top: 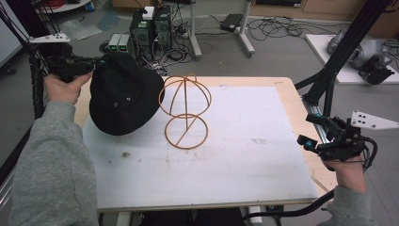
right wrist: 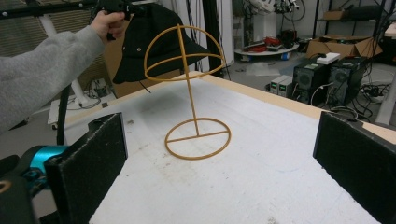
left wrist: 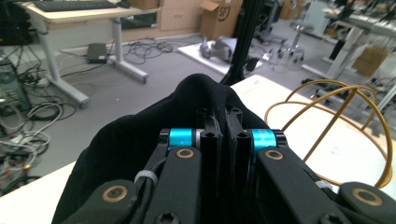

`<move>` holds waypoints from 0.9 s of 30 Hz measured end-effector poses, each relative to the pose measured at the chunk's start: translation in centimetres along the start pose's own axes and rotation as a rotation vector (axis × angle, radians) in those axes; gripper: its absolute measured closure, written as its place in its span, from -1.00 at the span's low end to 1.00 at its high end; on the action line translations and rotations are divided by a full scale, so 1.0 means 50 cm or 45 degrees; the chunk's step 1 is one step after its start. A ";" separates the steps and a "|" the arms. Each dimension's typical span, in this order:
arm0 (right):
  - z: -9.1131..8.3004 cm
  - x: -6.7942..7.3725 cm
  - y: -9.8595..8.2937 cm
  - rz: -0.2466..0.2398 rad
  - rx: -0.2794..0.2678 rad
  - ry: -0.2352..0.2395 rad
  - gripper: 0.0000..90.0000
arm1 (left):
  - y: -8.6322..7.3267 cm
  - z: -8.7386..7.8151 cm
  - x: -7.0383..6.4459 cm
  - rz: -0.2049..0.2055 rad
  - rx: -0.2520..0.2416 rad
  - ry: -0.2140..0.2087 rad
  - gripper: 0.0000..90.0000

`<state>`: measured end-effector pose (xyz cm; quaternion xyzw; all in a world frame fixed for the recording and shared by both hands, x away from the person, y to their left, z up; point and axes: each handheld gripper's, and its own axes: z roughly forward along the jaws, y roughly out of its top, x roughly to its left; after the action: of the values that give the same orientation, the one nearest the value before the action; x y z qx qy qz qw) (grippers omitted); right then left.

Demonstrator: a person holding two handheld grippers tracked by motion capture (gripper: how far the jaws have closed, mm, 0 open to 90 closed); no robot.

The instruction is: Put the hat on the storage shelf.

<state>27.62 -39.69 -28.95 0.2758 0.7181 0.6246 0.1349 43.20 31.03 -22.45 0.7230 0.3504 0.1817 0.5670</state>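
The left gripper (left wrist: 223,135) is clenched on the black hat (top: 123,94), its jaws pressed together over a fold of cloth at the hat's edge, and it holds the hat up in the air at the table's (top: 287,101) far left corner, the hat hanging down and open toward the stand (top: 185,112). The right gripper (right wrist: 219,154) is released, jaws spread wide with nothing between them, and sits off the table's near right edge, well apart from both hat and stand. The stand is a gold wire frame, a round dome on an upright post rising from a ring base that rests flat on the white tabletop; its long axis is vertical. From the left gripper the dome lies to the right and a little nearer the person, just beside the hat's brim, which overlaps the dome's left side in the high view, though I cannot tell if they touch. The left hand (top: 66,87) is by far the nearer one, so the likely move is a short carry rightward and a lowering over the dome. No brand, label or writing can be read on hat or stand
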 end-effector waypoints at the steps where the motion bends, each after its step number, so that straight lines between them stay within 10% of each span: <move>1: -0.001 -0.001 0.000 -0.005 -0.002 -0.001 -0.95 | 0.005 -0.003 -0.001 0.009 0.004 0.008 0.91; 27: -0.003 -0.003 0.001 0.006 -0.011 0.003 -0.95 | 0.118 -0.092 -0.026 0.069 -0.026 0.005 0.91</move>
<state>27.68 -39.88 -28.90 0.2760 0.7148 0.6284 0.1339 41.04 32.60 -15.35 0.7259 0.3300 0.2021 0.5687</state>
